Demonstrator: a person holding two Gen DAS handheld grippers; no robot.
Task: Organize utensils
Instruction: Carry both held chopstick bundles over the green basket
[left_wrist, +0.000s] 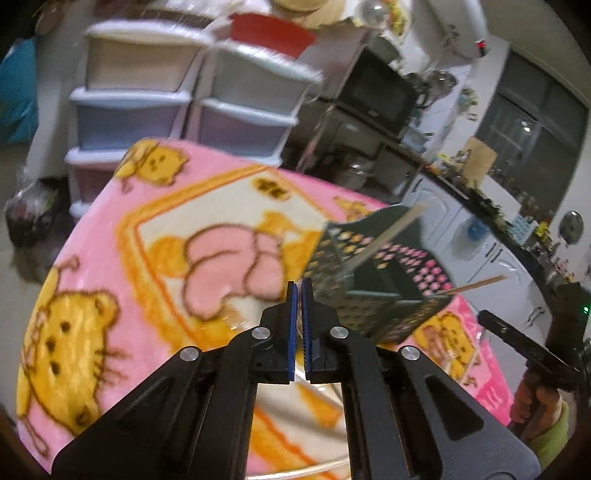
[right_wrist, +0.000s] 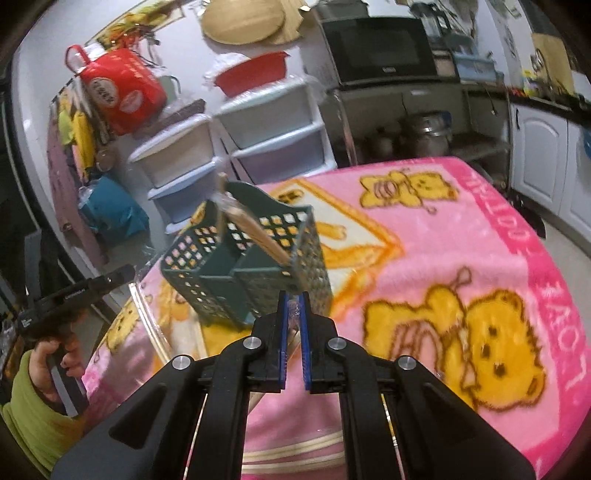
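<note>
Plastic drawers (left_wrist: 184, 92), microwave (right_wrist: 380, 48), white cabinets (right_wrist: 539, 147), dark window (left_wrist: 532, 122).

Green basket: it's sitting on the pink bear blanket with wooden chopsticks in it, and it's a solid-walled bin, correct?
Not quite. The green basket has perforated lattice walls, not solid ones; the right wrist view shows the holes clearly. The rest holds: it sits on the pink bear blanket with wooden chopsticks in it.
</note>
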